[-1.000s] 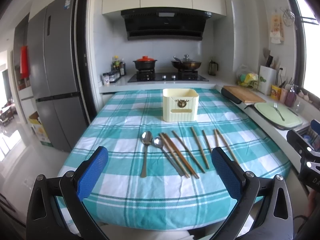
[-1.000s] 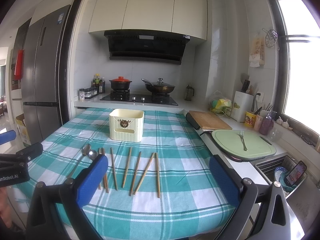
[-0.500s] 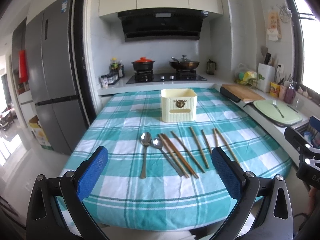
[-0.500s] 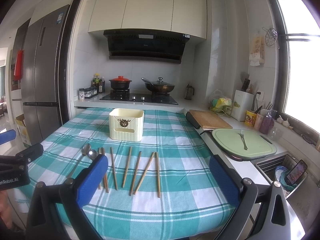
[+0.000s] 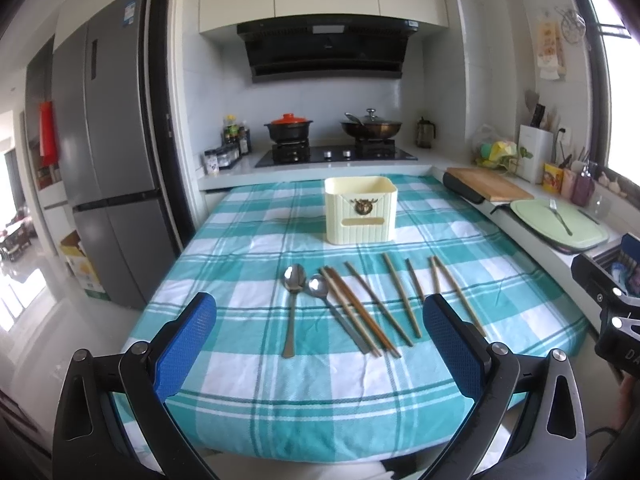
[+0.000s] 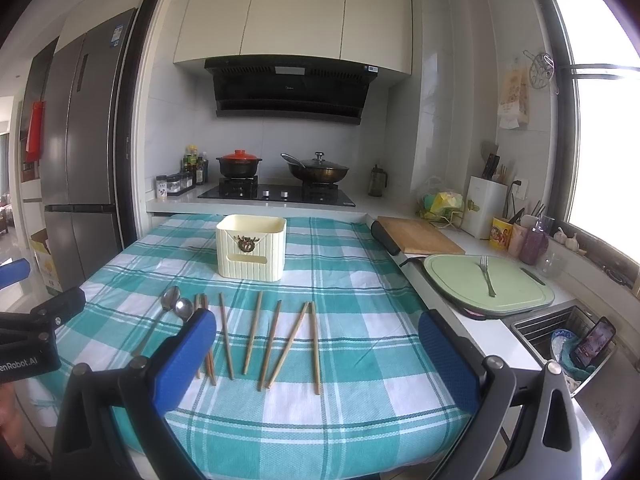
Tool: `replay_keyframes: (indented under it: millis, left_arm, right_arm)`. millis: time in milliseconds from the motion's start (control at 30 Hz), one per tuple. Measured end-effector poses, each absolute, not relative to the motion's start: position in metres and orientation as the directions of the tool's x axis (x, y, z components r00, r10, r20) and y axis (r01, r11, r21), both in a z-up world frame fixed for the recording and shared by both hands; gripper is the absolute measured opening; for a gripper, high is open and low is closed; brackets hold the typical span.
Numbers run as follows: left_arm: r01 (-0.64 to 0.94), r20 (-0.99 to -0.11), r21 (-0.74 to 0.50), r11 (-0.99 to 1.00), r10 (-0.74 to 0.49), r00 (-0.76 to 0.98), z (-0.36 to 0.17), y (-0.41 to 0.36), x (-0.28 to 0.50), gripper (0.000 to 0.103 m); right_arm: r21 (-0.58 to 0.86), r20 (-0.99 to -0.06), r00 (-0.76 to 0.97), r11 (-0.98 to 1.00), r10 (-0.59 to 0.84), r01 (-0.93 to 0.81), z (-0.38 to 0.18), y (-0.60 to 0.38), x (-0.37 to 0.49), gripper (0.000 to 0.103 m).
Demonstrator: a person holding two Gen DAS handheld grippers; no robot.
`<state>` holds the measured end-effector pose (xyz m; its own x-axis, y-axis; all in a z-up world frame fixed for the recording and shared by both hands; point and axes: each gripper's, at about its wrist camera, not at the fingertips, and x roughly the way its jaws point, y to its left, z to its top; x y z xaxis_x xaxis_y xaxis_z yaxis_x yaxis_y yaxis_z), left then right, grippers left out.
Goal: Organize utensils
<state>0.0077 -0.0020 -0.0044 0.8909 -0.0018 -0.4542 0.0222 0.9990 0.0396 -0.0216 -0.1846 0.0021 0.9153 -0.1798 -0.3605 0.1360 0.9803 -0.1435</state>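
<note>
Left gripper [image 5: 318, 344]: fingers wide apart, holding nothing, hovering at the near edge of the tabletop [image 5: 248, 364], aimed at the spoons.
Right gripper [image 6: 316, 356]: fingers likewise spread and empty, hovering over the near edge, facing the chopsticks.
Spoons [image 5: 296, 280]: two metal ones side by side at the left end of the row, bowls toward the far side, handles toward the near edge.
Chopsticks [image 6: 272, 340]: wooden sticks fanned out to the right of the spoons, lying flat on the checked cloth; a darker pair lies just beside the right spoon and may be touching its handle, though the lens curve makes that hard to settle.
Holder [image 5: 361, 210]: cream box standing upright beyond the row, toward the far side; it looks empty from here.
Step in hand: the opening approach, by my reading; nothing is picked up yet.
Next move: lower one gripper over a single utensil, close across its shaft, lift it, then drop it upright into the holder.
</note>
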Motion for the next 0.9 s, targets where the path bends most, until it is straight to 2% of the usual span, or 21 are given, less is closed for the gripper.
replay_keyframes:
  millis: [467,633,900]
  left_arm:
    - [0.013,-0.456,0.013,1.000,-0.006,0.890,-0.003,0.004,0.012,0.103]
    - [-0.018,-0.424,0.029,0.999,0.029,0.905,0.000,0.022,0.017,0.103]
    - [-0.041,-0.477,0.010,0.999,0.041,0.878,-0.015,0.049,0.045,0.103]
  right_arm:
    - [-0.142,-0.365,0.914,0.981,-0.175,0.131,0.001,-0.184,-0.018,0.103]
    - [-0.131,-0.354,0.919,0.983,-0.171,0.132,0.003,-0.186,-0.016,0.103]
    - [-0.113,-0.348,0.923,0.984,-0.166,0.135,0.001,-0.198,-0.004,0.103]
